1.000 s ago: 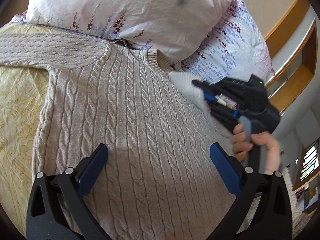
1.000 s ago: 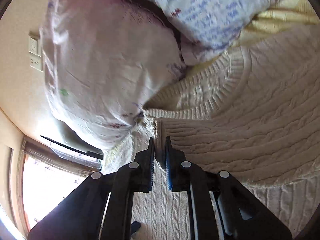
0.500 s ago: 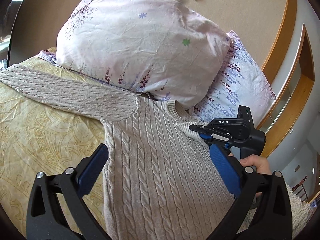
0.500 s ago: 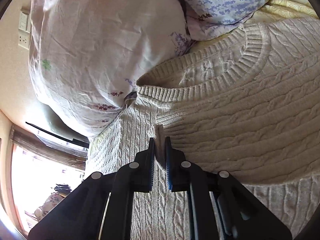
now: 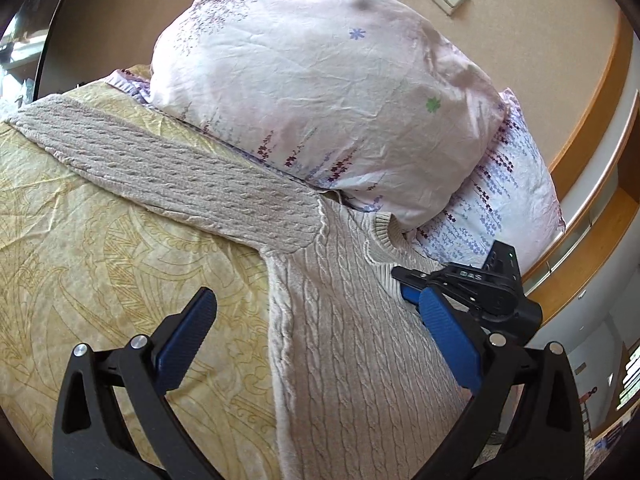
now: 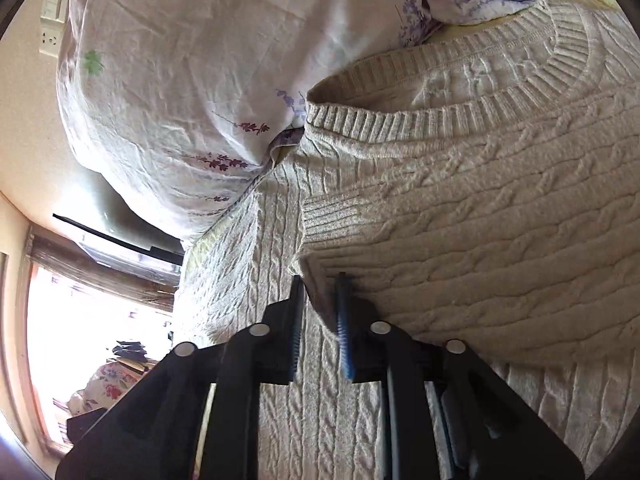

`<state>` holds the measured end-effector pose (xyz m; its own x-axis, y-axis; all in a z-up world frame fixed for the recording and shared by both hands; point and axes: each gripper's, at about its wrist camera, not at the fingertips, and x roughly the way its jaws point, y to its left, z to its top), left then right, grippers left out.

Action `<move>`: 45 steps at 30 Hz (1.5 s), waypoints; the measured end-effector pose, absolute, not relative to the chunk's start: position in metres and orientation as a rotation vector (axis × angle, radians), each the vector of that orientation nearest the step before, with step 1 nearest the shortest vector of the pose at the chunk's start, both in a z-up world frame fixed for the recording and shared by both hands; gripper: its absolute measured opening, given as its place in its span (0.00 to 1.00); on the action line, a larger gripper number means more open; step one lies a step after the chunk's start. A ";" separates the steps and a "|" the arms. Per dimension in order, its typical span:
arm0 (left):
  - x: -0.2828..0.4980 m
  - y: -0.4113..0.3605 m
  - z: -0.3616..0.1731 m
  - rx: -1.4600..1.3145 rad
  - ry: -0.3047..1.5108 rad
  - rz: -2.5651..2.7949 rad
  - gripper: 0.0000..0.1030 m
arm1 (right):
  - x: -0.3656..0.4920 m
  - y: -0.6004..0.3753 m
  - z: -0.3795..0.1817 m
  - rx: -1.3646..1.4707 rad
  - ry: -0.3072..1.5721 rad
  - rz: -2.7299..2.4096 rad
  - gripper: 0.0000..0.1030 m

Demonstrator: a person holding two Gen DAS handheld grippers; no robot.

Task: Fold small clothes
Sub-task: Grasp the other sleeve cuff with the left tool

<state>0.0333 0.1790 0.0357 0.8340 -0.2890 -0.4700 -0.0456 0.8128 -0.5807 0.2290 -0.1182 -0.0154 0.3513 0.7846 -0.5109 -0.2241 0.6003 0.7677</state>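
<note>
1. The sweater (image 5: 352, 344) lies flat on the yellow bedspread (image 5: 100, 280), its collar (image 6: 452, 120) up against the pillows (image 5: 320, 80).
2. My right gripper (image 6: 320, 312) sits just below the collar, over a folded-in sleeve whose cuff (image 6: 332, 216) lies on the chest. Its jaws are opening, and a pinch of knit is between them with the pads no longer pressing it. I judge I am letting the sleeve go here so it rests across the body.
3. My left gripper (image 5: 316, 332) hangs wide above the sweater's side edge, well below the collar, holding nothing.
4. The other sleeve (image 5: 160, 160) stretches straight out from the shoulder, along the foot of the pillows, unfolded.
5. I judge that sleeve is the next thing to fold in, which is why my left tool is spread on that side.
</note>
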 end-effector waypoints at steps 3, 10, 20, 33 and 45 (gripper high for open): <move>0.039 0.205 0.030 -0.700 0.573 -0.107 0.98 | 0.207 -0.130 0.005 0.615 0.943 0.743 0.86; 0.066 0.246 0.026 -0.683 0.652 0.030 0.98 | 0.149 -0.160 0.028 0.477 0.786 0.841 0.91; 0.092 0.306 -0.011 -1.065 0.729 0.088 0.56 | 0.125 -0.162 0.027 0.409 0.657 0.987 0.91; 0.094 0.348 -0.029 -1.258 0.603 0.254 0.08 | 0.115 -0.154 0.032 0.332 0.634 1.040 0.91; 0.121 0.253 0.044 -1.163 0.424 -0.100 0.07 | 0.118 -0.211 0.049 0.493 0.445 0.835 0.93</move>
<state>0.1208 0.2531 0.0444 0.9168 -0.2922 -0.2722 -0.1406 0.4018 -0.9049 0.1183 -0.2109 0.0486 0.5932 0.7851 -0.1782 -0.5856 0.5726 0.5738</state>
